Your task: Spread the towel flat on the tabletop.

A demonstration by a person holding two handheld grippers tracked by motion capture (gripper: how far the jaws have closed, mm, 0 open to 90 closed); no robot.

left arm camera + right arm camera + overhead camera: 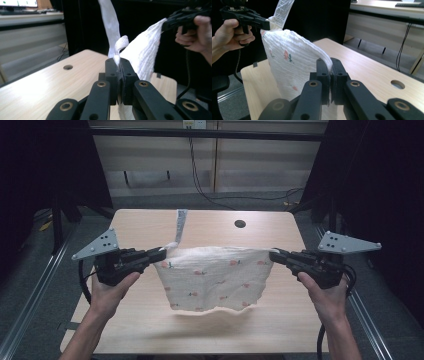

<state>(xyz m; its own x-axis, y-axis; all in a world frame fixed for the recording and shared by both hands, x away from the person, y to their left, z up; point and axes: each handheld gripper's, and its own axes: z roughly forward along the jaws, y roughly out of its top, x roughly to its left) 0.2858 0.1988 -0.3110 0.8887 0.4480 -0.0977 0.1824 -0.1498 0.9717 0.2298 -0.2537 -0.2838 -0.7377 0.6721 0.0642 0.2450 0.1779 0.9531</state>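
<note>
Held taut above the table [150, 330]: white cloth [212, 280], top corners clamped in left gripper [162, 253] and right gripper [273, 255], jaws pinched tight. Lower edge hanging free over bare wood; label [181, 225] upright.

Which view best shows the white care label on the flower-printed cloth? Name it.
The right gripper view: the white care label faces the camera, print visible. The left gripper view shows its plain side; the high view shows it small.
</note>
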